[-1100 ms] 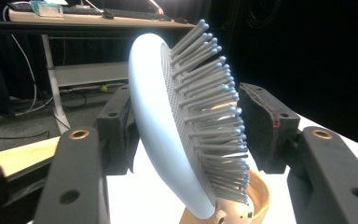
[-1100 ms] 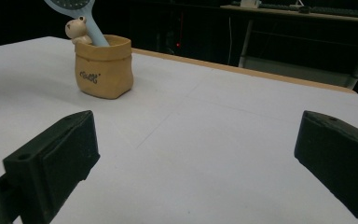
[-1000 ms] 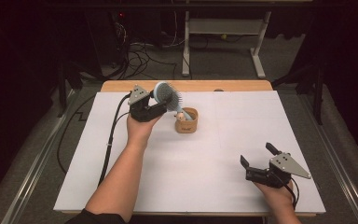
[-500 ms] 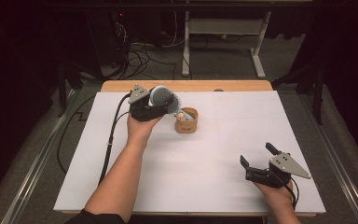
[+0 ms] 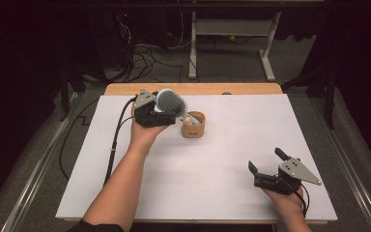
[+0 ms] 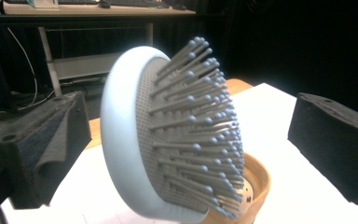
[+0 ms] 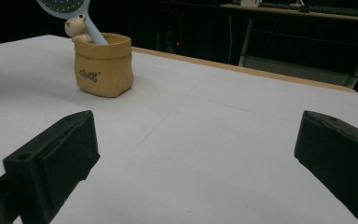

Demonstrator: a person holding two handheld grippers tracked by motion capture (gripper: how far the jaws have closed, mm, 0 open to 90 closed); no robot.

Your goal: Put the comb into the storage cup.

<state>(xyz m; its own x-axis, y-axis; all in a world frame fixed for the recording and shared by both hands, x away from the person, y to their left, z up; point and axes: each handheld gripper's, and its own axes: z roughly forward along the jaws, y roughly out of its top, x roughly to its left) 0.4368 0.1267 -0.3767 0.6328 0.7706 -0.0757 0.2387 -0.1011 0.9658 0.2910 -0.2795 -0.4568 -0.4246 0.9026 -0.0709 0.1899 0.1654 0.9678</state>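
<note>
In the left gripper view, the hairbrush (image 6: 168, 140) hid most of the pot (image 6: 251, 186) behind its bristled head, and the bottom edge cut off the brush's lower rim and handle. In the right gripper view, the top edge cropped the brush head (image 7: 65, 7), and the handle vanished inside the pot (image 7: 103, 65). The lettering on the pot was too small to read. In the high view, the left hand-held gripper (image 5: 166, 116) covered part of the brush, and the small figure (image 5: 187, 121) at the pot's rim was too small to make out.
</note>
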